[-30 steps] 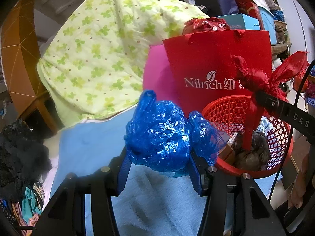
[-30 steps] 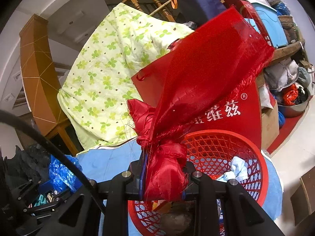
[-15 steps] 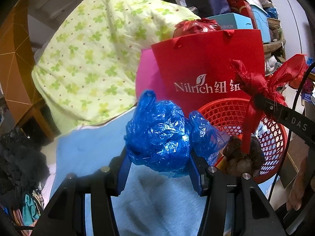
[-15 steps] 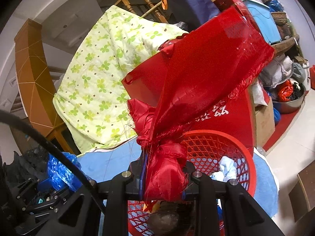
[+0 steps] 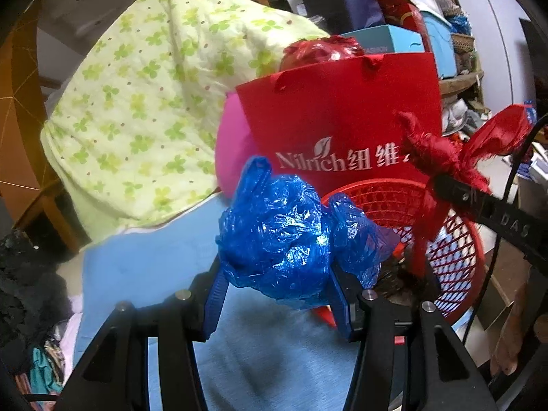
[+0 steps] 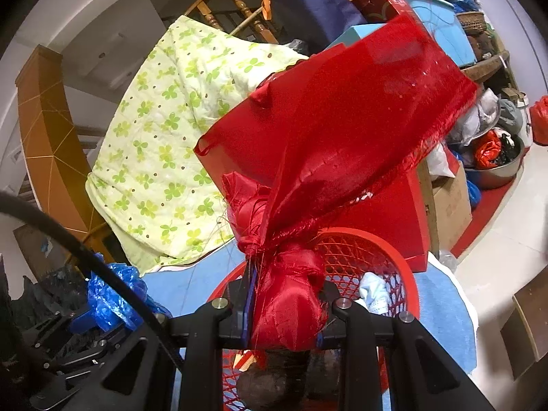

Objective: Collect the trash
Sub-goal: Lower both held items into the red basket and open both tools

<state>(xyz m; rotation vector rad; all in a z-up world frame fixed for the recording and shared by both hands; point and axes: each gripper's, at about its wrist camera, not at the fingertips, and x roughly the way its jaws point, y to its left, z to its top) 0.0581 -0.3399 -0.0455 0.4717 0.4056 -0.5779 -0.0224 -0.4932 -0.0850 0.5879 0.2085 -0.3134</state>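
Observation:
My left gripper is shut on a crumpled blue plastic bag, held just left of the red mesh basket. My right gripper is shut on a bunched red gauze ribbon, whose loose end fans up and right. It hovers over the red mesh basket, which holds a pale blue cloth, dark lumps and scraps. From the left wrist view the right gripper shows over the basket with the red gauze ribbon pinched in it. The blue plastic bag shows low left in the right wrist view.
The basket stands on a light blue cloth surface. Behind it stand a red paper bag, a pink cushion and a green clover quilt. Boxes and bags pile up at the back right; dark clothes lie left.
Both grippers have drifted a little across the scene toward the basket, each keeping its load. In the left wrist view the basket sits closer to the blue bag.

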